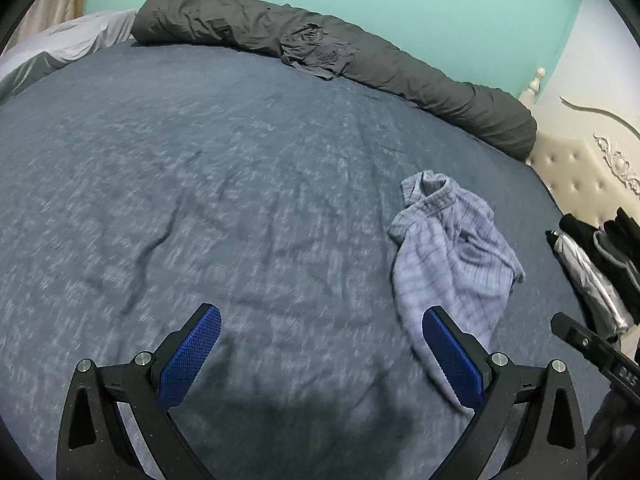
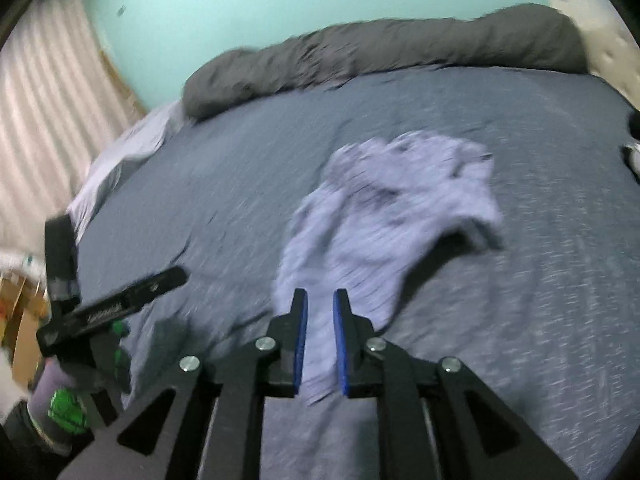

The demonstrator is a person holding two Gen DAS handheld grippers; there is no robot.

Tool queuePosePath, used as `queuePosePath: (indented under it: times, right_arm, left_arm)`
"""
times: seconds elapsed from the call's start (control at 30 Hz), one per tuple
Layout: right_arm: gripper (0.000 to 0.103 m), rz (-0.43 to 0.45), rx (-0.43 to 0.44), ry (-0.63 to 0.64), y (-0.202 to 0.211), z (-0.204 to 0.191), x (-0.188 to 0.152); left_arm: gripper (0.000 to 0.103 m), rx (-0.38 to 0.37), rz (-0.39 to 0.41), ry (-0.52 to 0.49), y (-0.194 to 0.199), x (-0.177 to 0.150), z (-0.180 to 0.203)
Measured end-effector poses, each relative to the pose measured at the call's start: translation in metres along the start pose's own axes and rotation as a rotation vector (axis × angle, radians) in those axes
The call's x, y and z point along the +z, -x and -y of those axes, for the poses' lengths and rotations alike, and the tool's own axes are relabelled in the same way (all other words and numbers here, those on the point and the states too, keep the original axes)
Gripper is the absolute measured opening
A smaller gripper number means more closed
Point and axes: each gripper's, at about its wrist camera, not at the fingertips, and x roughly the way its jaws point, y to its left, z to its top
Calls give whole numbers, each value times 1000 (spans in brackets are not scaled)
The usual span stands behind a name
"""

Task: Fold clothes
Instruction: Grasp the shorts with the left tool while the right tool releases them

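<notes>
A crumpled light blue checked pair of shorts lies on the blue bed sheet, right of centre. My left gripper is open and empty just above the sheet; its right finger overlaps the garment's near edge. In the right wrist view, which is blurred, the same garment stretches from mid-bed down between the fingers. My right gripper has its jaws nearly closed with a narrow gap, and the cloth runs through that gap. Whether the pads pinch it I cannot tell.
A long dark grey rolled duvet lies along the far edge against the teal wall. Black and grey clothes are piled at the right by the cream tufted headboard. The left gripper's body shows at left in the right view.
</notes>
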Motion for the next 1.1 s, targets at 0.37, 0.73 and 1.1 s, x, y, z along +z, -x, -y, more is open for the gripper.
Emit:
queuePosePath:
  times: [0.37,0.73,1.1]
  right_arm:
    - [20,76,-76,-132,-14,68,-16]
    - [35,90,-72,-183,-24,89,-19]
    - [35,80,-66,-211,-28,102,-13]
  left_arm:
    - [103,-35,-35,-49,-46,7,40]
    - [83,-81,-104,-112,-82,8,68]
    - [21,-153,-209,-144,-100,1,77]
